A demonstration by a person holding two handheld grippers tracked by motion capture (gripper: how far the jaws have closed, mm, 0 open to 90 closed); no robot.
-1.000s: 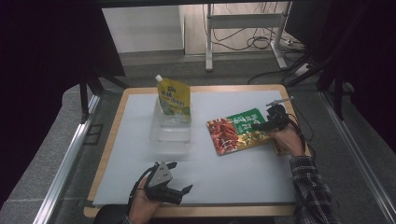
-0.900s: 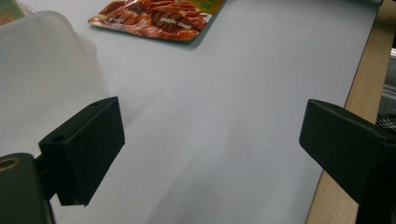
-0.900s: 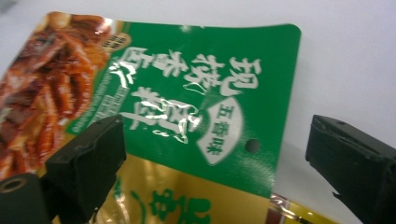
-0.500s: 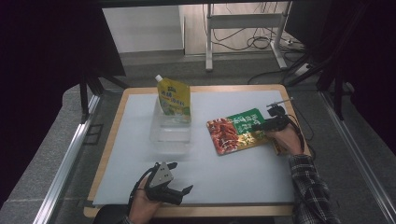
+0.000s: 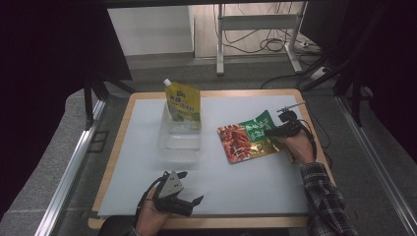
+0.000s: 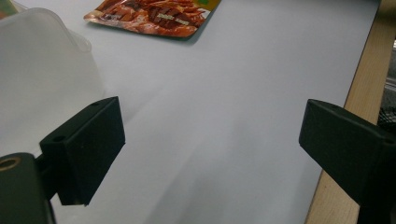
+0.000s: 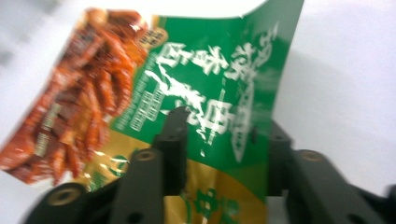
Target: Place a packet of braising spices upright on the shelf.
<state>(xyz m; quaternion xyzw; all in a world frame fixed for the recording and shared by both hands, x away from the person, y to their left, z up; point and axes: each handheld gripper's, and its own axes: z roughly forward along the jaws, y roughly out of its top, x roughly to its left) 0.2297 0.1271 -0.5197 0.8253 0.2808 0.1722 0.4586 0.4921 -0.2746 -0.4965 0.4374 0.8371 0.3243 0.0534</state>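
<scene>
While the left gripper [image 5: 189, 202] sits idle at about 7 o'clock on the surface [image 5: 255, 187], jaws wide apart with nothing between them, it's aimed across bare white sheet; I'd guess it's parked there to stay clear of the work.

At 11 o'clock: clear plastic tub [image 5: 179, 140], with the yellow spout pouch [image 5: 184, 104] standing at its far end, upright and leaning a bit. Can't tell if the pouch is inside the tub or just behind it. Tub is probably the drop target, which would explain its central spot within reach of both hands.

At 3 o'clock: red-and-green snack bag [image 5: 248, 137], lying mostly flat, green end lifted slightly toward the right gripper [image 5: 271, 132]. Those jaws have just been closing. In the right gripper view the bag's green edge [image 7: 224, 140] runs between them, one jaw over the printed face, the other along its edge. Looks clamped on the bag, thin edge pinch. Grabbing the sealed end makes sense: flat film, nothing inside to crush.

Judgement: grasp stage, lift not yet started.
</scene>
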